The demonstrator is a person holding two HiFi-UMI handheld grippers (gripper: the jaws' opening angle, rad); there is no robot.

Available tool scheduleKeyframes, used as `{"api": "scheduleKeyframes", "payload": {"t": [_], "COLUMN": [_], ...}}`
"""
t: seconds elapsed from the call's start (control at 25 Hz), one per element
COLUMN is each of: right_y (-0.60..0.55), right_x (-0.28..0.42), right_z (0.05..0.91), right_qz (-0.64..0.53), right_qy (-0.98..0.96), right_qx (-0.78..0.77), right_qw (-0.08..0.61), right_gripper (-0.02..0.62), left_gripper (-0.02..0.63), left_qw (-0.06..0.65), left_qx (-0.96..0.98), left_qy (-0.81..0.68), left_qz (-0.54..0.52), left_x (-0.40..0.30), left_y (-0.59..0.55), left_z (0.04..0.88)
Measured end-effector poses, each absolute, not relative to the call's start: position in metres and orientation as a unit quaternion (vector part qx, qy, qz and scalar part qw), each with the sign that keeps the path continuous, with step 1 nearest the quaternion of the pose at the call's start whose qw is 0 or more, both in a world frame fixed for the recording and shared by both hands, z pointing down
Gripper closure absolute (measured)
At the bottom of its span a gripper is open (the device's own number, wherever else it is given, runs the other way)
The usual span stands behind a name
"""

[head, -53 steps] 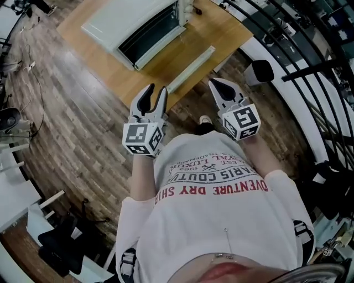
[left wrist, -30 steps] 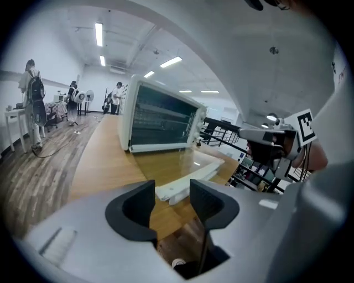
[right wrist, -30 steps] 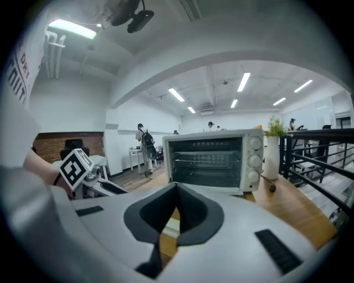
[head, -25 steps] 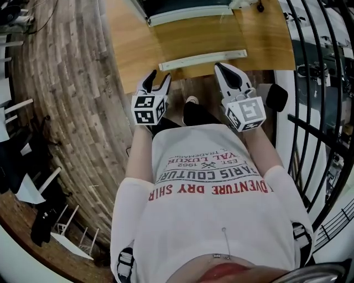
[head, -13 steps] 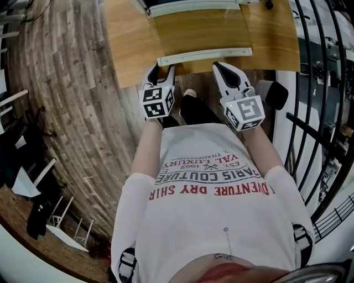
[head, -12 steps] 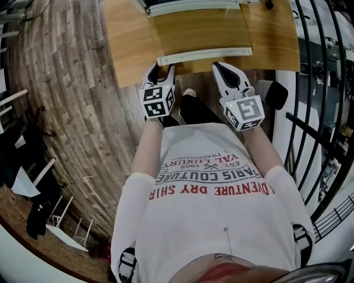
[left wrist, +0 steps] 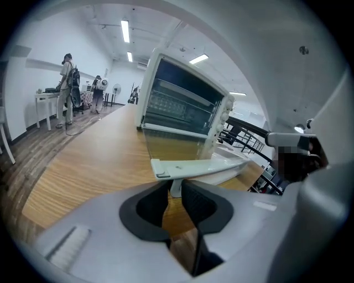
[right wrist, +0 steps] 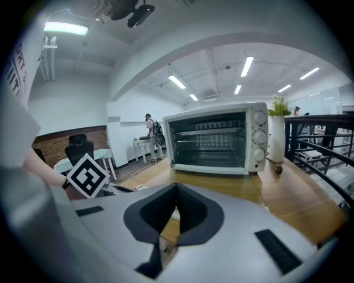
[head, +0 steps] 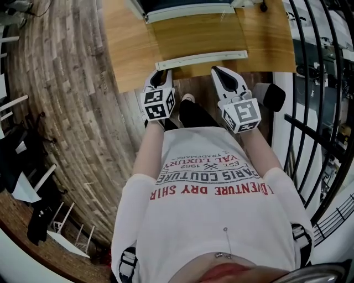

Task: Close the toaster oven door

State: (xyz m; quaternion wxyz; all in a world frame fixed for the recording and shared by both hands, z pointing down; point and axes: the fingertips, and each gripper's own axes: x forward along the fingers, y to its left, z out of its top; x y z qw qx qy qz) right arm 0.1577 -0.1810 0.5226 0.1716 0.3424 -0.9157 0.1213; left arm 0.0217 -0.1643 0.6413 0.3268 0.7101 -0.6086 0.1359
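The white toaster oven stands at the back of the wooden table, seen too in the left gripper view and the right gripper view. Its glass door lies folded down flat. The white bar handle runs along the door's near edge. My left gripper is at the handle's left end. Its jaws are closing, and the handle's left post sits between the tips, touched on both sides. My right gripper hovers just short of the handle's right part, shut and empty.
The wooden table ends just before my grippers. A black railing runs along the right. A white vase with a plant stands right of the oven. People stand far off at the back.
My left gripper has moved forward to the handle's left end, and its jaws have narrowed from a wide V onto the post. The right gripper has barely moved.
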Motion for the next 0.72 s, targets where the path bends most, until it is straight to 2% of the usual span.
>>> {"api": "scheduleKeyframes", "payload": {"t": [0.4, 0.72], "right_y": [-0.175, -0.180], "right_x": [0.152, 0.156], "right_z": [0.509, 0.493], "right_qz": [0.115, 0.107], "right_qy": [-0.920, -0.918], "right_qx": [0.337, 0.350], "right_qw": [0.163, 0.152], "right_gripper": [0.607, 0.607], "left_gripper": [0.520, 0.522], "left_qw": [0.338, 0.316], "left_qx": [0.717, 0.733], "left_qy": [-0.600, -0.591], "left_qz": [0.113, 0.114], "left_x": [0.020, 0.017], "left_y": [-0.168, -0.172], "left_z": [0.612, 0.585]}}
